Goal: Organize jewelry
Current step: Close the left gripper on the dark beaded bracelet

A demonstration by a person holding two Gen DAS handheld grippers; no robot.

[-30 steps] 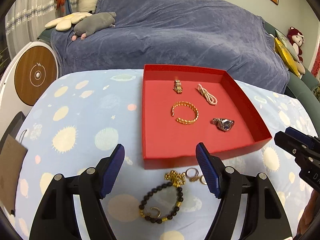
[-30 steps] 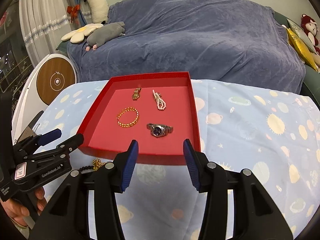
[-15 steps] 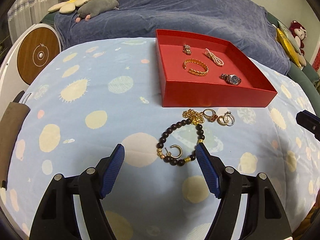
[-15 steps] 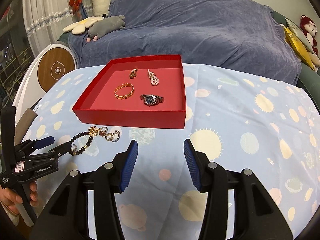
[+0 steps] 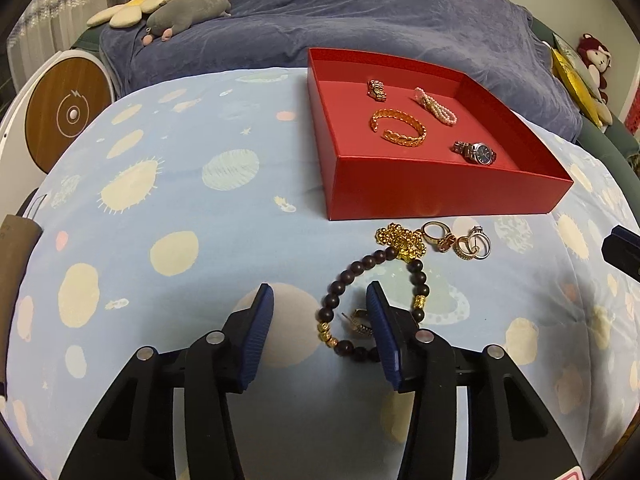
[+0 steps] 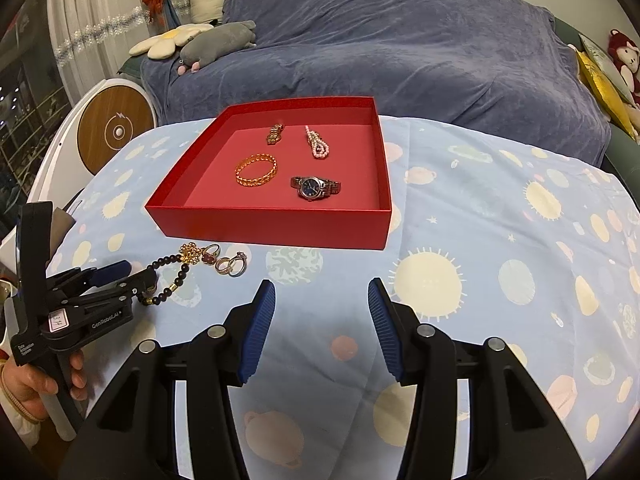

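The left gripper, jaws just narrowed but spread over bare cloth, has its right pad inside the dark beaded bracelet, which lies near the shallow red cardboard tray; the right gripper hangs spread, empty

1 red box; 1 watch; 1 gold bangle; 1 bead bracelet; approx. 3 rings; 2 grippers.

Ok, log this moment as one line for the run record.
step: reaching for jewelry | left gripper: jaws just narrowed, one finger inside bead bracelet, nothing gripped | right gripper: open, empty | red box: four pieces inside
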